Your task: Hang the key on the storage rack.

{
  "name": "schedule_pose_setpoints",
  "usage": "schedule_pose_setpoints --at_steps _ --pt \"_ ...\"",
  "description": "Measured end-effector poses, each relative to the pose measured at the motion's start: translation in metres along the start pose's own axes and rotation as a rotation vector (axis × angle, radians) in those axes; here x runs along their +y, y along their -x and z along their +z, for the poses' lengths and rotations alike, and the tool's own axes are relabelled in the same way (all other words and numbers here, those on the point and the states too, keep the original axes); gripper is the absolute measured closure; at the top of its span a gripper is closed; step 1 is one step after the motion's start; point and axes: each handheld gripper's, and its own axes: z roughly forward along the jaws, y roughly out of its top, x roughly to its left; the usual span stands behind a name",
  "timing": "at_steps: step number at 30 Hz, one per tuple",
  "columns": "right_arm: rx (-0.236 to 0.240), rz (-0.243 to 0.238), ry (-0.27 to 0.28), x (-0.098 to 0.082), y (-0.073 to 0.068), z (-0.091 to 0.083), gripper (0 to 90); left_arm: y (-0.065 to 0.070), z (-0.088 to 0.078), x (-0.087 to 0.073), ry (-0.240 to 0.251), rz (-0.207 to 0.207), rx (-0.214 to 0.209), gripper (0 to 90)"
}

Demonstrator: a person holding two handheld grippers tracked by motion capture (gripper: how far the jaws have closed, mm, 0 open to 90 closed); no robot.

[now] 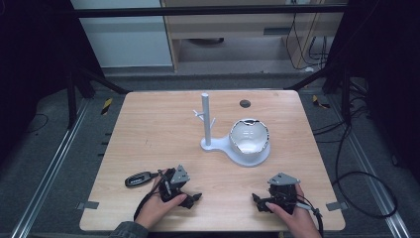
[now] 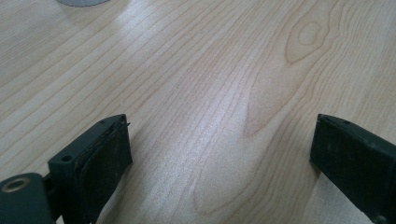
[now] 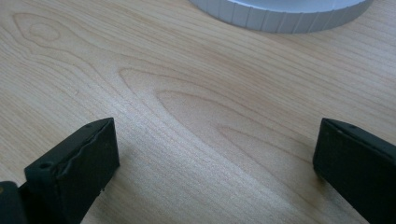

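Left tool [image 1: 192,199] and right tool [image 1: 258,202] resting on the counter [image 1: 153,144] near the white stand [image 1: 233,144], jaws apart, nothing between. Black key fob [image 1: 138,178] just beside the left tool, farther from the stand.

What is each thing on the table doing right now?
left gripper: jaws open, nothing between them, low at the table.
right gripper: jaws open, nothing between them.
white stand: upright, pegs bare.
bowl: sits on the stand's base, looks empty.
black key fob: lies flat, untouched.
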Motion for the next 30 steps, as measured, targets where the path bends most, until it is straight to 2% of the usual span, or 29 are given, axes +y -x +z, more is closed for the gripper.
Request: schedule_pose_setpoints --at_steps 6,7,10,15,19,25,28,30 --pt "-0.001 0.000 0.000 0.000 0.000 0.000 0.6 -0.002 -0.001 -0.001 -0.001 0.012 -0.012 3.4" --pt "-0.001 0.000 0.000 0.000 0.000 0.000 0.6 -0.002 -0.003 -0.002 -0.002 0.028 -0.017 2.6" --pt "-0.001 0.001 0.000 0.000 0.000 0.000 0.6 -0.004 -0.005 -0.003 -0.004 0.033 0.017 2.7" --pt "-0.001 0.001 0.000 0.000 0.000 0.000 0.6 -0.005 -0.010 -0.003 -0.007 0.048 0.030 3.6" --pt "-0.001 0.000 0.000 0.000 0.000 0.000 0.6 -0.008 -0.017 -0.002 -0.002 0.064 0.075 3.9" --pt "0.000 0.000 0.000 0.000 0.000 0.000 0.6 -0.017 -0.031 -0.004 0.011 0.022 0.074 3.9" --pt "0.000 0.001 0.000 0.000 0.000 0.000 0.6 -0.021 -0.042 -0.003 0.045 -0.014 0.038 3.9" --pt "0.000 0.000 0.000 0.000 0.000 0.000 0.6 -0.024 -0.048 -0.002 0.061 -0.020 0.028 3.7"
